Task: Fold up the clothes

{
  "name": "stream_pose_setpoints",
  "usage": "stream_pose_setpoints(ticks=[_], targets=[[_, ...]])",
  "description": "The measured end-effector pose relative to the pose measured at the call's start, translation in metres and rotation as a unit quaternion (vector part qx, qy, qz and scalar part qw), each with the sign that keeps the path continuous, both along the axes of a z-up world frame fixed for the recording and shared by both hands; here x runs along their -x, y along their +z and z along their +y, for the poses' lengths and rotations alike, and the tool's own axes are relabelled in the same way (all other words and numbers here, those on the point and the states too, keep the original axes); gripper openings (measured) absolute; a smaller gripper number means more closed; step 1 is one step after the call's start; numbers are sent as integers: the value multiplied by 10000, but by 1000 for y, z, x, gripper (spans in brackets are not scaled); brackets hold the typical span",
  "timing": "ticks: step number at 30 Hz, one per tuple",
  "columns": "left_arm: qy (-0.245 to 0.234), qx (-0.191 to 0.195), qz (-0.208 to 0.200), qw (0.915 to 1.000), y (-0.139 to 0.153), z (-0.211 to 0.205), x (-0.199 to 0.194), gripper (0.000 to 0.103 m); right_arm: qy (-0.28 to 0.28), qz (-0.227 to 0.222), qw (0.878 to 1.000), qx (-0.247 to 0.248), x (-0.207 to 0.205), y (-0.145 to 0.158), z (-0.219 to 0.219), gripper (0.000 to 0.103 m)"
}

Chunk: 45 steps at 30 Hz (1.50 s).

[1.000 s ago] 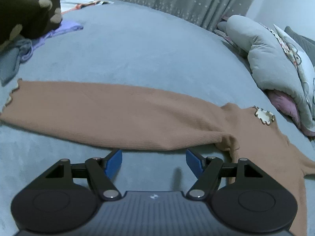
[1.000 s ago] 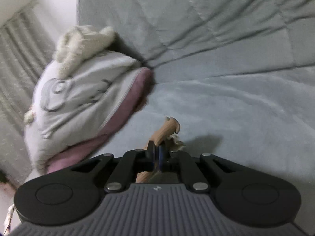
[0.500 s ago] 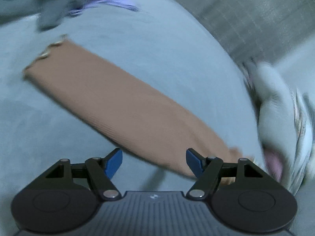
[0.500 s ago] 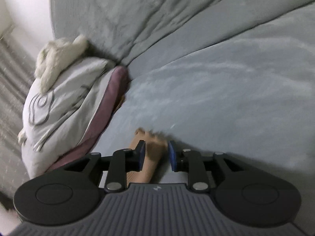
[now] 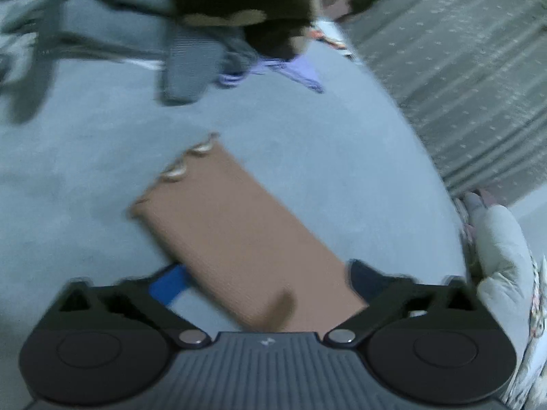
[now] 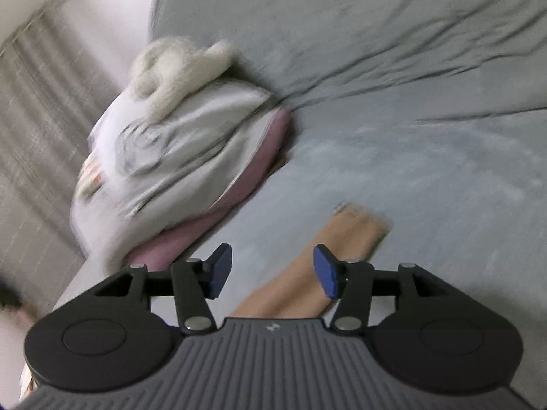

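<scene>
Tan garment (image 5: 239, 232) matt knit cloth; bedcover (image 6: 427, 157) soft matt fleece.

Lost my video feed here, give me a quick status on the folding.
Both hand-held grippers open: left, right. Tan garment flat on grey bedspread, ungripped. Unfolded clothes pile beyond; pillows alongside.

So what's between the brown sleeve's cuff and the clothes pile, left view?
Only bare grey bedspread between brown sleeve and clothes pile, left wrist view.
</scene>
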<state>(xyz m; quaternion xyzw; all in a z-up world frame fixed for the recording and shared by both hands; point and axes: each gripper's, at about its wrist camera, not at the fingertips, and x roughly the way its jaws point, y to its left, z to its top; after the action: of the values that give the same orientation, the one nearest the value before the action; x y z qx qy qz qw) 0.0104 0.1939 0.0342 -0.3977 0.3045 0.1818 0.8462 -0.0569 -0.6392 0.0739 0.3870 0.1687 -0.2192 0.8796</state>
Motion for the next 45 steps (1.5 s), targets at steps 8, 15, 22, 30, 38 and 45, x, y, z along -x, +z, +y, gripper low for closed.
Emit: stream_pose_setpoints(ticks=[8, 15, 22, 30, 38, 45], targets=[[20, 229, -360, 9991, -6, 15, 2, 22, 1440, -334, 9890, 54, 16, 25, 142, 59], [-70, -107, -498, 9987, 2, 30, 8, 5, 1770, -71, 9842, -30, 20, -6, 190, 60], [-147, -531, -437, 9975, 12, 39, 13, 3, 1204, -52, 9924, -262, 31, -22, 189, 60], [-358, -922, -725, 9925, 23, 33, 9, 3, 1274, -92, 9915, -234, 32, -22, 189, 60], [-717, -2230, -445, 9712, 66, -21, 5, 3, 1419, -29, 9897, -207, 28, -24, 194, 60], [-1135, -2882, -667, 9485, 96, -62, 7, 3, 1533, 6, 9877, -309, 29, -25, 193, 60]])
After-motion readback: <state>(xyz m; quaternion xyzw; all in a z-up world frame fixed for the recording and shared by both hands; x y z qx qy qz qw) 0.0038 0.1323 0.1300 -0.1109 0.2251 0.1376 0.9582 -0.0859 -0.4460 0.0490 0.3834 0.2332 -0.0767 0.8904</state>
